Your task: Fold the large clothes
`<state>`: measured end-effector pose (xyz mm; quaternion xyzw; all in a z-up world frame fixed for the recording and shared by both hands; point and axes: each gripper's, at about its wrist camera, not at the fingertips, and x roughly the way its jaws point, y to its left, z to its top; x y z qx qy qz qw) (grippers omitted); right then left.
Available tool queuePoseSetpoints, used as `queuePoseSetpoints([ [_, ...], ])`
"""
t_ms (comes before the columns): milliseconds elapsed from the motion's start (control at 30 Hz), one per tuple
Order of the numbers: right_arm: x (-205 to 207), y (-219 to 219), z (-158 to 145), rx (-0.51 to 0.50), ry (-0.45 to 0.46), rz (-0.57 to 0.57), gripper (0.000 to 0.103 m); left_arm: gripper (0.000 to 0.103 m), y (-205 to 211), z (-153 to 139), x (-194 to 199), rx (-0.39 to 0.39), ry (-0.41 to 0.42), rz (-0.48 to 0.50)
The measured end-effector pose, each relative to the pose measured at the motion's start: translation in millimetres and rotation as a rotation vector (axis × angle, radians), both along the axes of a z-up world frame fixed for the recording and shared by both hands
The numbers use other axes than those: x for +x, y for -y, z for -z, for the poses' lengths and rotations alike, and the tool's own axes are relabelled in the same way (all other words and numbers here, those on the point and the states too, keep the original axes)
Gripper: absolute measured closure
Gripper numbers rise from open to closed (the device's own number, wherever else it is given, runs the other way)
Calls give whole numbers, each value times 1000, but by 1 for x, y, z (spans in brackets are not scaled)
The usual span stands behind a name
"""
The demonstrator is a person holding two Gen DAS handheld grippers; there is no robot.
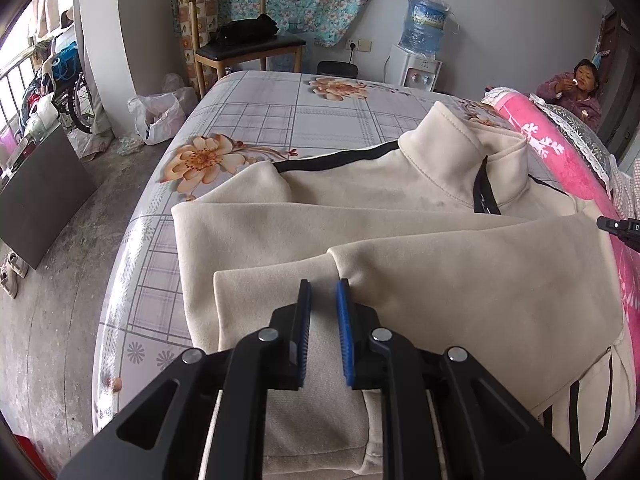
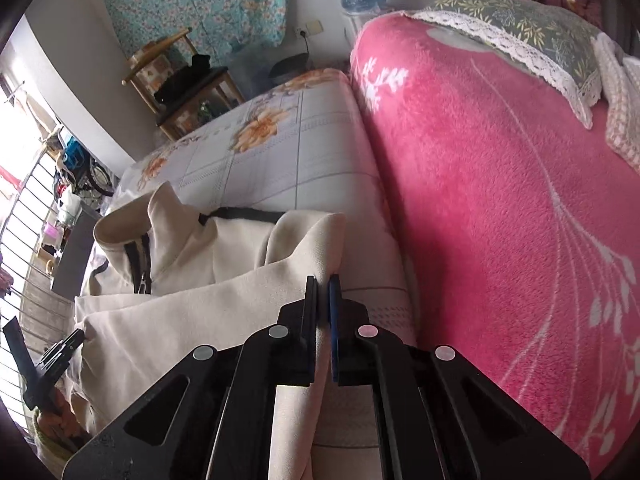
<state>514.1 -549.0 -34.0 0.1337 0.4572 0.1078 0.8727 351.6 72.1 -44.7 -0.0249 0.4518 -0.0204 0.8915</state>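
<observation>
A large cream jacket [image 1: 400, 232] with black trim lies partly folded on the bed, its collar [image 1: 460, 148] standing up at the far end. My left gripper [image 1: 323, 286] hovers over a folded sleeve edge near the jacket's left side. Its blue pads stand a narrow gap apart, and the cloth shows below them, not pinched. In the right wrist view my right gripper [image 2: 323, 280] is shut on a raised fold of the jacket [image 2: 200, 304] at its right edge, beside the pink blanket. The left gripper's tip [image 2: 76, 338] shows at the far left there.
The bed has a grey checked sheet [image 1: 280, 120] with orange flowers. A thick pink blanket [image 2: 500, 200] runs along the jacket's right side. Beyond the bed stand a wooden chair [image 1: 244, 48] and a water dispenser [image 1: 420, 64]. A person [image 1: 576, 88] sits at the far right.
</observation>
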Motion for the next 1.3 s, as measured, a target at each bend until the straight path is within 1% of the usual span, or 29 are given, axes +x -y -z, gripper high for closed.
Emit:
queuePoseSetpoints([
  [100, 6, 2, 21, -25, -44, 14, 99, 90, 2, 6, 3, 21, -14, 4],
  [133, 8, 3, 25, -29, -47, 13, 100, 90, 3, 6, 3, 24, -12, 5],
  [167, 7, 4, 24, -31, -40, 19, 99, 90, 3, 5, 3, 25, -14, 7],
  [200, 4, 3, 19, -52, -33, 32, 91, 90, 3, 3, 2, 23, -15, 9],
  [233, 0, 2, 12, -93, -16, 50, 84, 90, 2, 0, 0, 18, -10, 12],
  [267, -5, 0, 2, -146, 14, 67, 79, 86, 1, -4, -3, 9, 4, 19],
  [300, -11, -2, -7, -189, 50, 72, 78, 83, 2, -9, -7, 0, 22, 30],
  [367, -19, -10, -18, -217, 94, 40, 76, 71, 6, -14, -12, -3, 46, 56],
  [400, -22, -16, -19, -208, 100, 5, 70, 67, 9, -13, -13, 11, 42, 70],
  [433, -23, -23, -17, -196, 96, -44, 66, 62, 13, -10, -12, 33, 29, 74],
  [467, -24, -31, -13, -203, 85, -90, 59, 56, 17, -5, -10, 62, 3, 72],
  [500, -24, -40, -6, -236, 62, -127, 52, 52, 20, 3, -6, 85, -37, 72],
  [533, -23, -48, 3, -286, 32, -153, 51, 50, 22, 9, -4, 101, -60, 75],
  [600, -25, -54, 14, -395, -3, -142, 50, 48, 25, 8, -8, 138, -42, 77],
  [633, -31, -52, 9, -401, 5, -128, 50, 44, 24, 4, -10, 146, -48, 74],
  [667, -39, -50, 2, -394, 22, -116, 48, 40, 23, -1, -15, 141, -43, 73],
  [700, -51, -47, -9, -378, 48, -111, 45, 38, 21, -10, -22, 133, -24, 73],
  [733, -65, -44, -20, -360, 75, -116, 43, 31, 19, -18, -30, 130, -1, 74],
  [767, -79, -44, -29, -350, 103, -128, 37, 25, 19, -26, -39, 134, 25, 77],
  [800, -94, -46, -35, -354, 127, -150, 34, 23, 18, -32, -48, 142, 44, 80],
  [867, -120, -54, -38, -394, 143, -202, 34, 17, 20, -39, -62, 155, 64, 96],
  [967, -148, -62, -22, -479, 127, -246, 34, 15, 28, -31, -71, 214, 63, 120],
  [1033, -155, -62, -4, -496, 84, -270, 34, 15, 31, -19, -67, 258, 46, 113],
  [1133, -156, -63, 24, -522, 19, -285, 36, 15, 29, -6, -61, 285, 41, 77],
  [1167, -154, -60, 27, -519, 20, -271, 36, 15, 27, -4, -58, 285, 39, 65],
  [1200, -153, -54, 26, -513, 28, -233, 45, 15, 25, -3, -57, 283, 40, 54],
  [1233, -152, -46, 21, -508, 38, -182, 47, 15, 22, -3, -58, 279, 44, 45],
  [1300, -152, -25, 11, -412, 55, -100, 46, 15, 18, -5, -59, 259, 55, 29],
])
